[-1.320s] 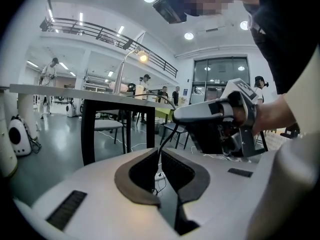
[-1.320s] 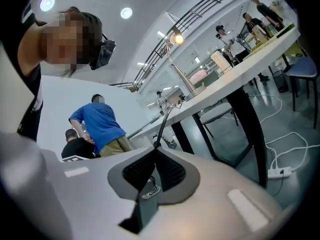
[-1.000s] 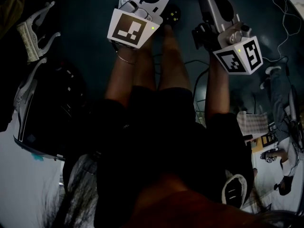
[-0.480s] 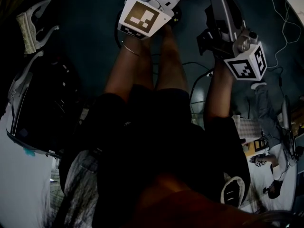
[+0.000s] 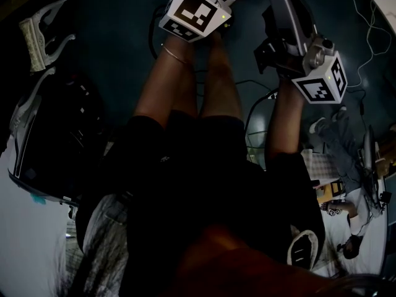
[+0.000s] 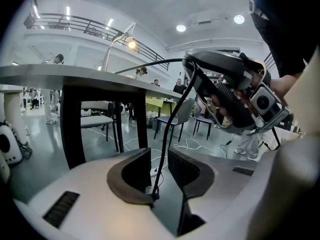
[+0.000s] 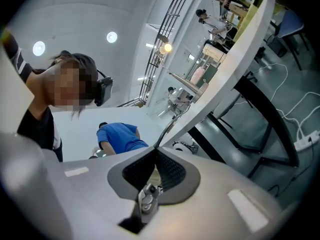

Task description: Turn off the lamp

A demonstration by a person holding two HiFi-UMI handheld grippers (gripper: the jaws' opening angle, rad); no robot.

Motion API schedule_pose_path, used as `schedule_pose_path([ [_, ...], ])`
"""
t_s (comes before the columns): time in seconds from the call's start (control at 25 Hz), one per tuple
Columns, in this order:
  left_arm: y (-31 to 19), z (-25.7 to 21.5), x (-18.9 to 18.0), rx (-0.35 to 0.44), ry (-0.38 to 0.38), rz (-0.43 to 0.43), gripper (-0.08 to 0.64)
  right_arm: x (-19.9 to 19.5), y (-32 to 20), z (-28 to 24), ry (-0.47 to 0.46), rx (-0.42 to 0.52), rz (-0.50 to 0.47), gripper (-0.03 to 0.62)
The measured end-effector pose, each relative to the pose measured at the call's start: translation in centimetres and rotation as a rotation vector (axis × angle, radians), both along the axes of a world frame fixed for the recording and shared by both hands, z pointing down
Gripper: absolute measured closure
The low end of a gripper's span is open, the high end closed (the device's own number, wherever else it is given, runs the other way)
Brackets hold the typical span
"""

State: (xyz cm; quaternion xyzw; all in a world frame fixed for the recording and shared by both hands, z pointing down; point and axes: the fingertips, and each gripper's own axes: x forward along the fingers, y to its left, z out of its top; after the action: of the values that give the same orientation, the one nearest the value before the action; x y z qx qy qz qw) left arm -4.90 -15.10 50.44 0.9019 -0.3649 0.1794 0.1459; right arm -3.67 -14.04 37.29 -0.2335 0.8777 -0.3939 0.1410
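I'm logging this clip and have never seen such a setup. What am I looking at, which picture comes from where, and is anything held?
There is no robot here: a person holds a two-jaw gripper in each hand. The dark head view comes from a camera on their head, looking down. The other two views come from cameras riding on the grippers. A lit desk lamp stands on the table. A black cord comes off the table and passes between the open jaws of the left gripper. The right gripper is shut on the cord.
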Motion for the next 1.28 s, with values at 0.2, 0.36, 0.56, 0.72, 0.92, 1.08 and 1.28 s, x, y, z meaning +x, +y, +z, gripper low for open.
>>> schedule_pose_path([
  [0.2,0.2,1.2,1.1,-0.012,0.003,0.028,0.469,-0.1,0.3,0.1,-0.021,-0.011,-0.013,0.58],
  [0.36,0.3,2.0,1.8,-0.04,0.03,0.032,0.469,0.0,0.4,-0.1,-0.022,-0.001,-0.016,0.58],
  [0.56,-0.2,1.8,1.4,-0.06,0.085,-0.011,0.471,0.2,0.4,0.3,0.022,0.017,-0.009,0.58],
  [0.72,-0.3,1.7,1.2,-0.052,0.067,-0.005,0.48,0.4,0.3,0.4,0.018,0.016,0.001,0.58],
  [0.92,-0.3,1.7,1.7,-0.037,0.059,0.026,0.506,0.3,0.4,0.2,0.007,0.017,-0.005,0.58],
  [1.08,-0.4,2.0,2.0,-0.039,0.043,0.041,0.506,0.2,0.3,0.1,-0.006,0.016,-0.008,0.58],
  [1.28,-0.4,2.1,1.9,-0.064,0.048,0.032,0.545,0.4,0.3,0.3,0.008,0.016,-0.003,0.58],
])
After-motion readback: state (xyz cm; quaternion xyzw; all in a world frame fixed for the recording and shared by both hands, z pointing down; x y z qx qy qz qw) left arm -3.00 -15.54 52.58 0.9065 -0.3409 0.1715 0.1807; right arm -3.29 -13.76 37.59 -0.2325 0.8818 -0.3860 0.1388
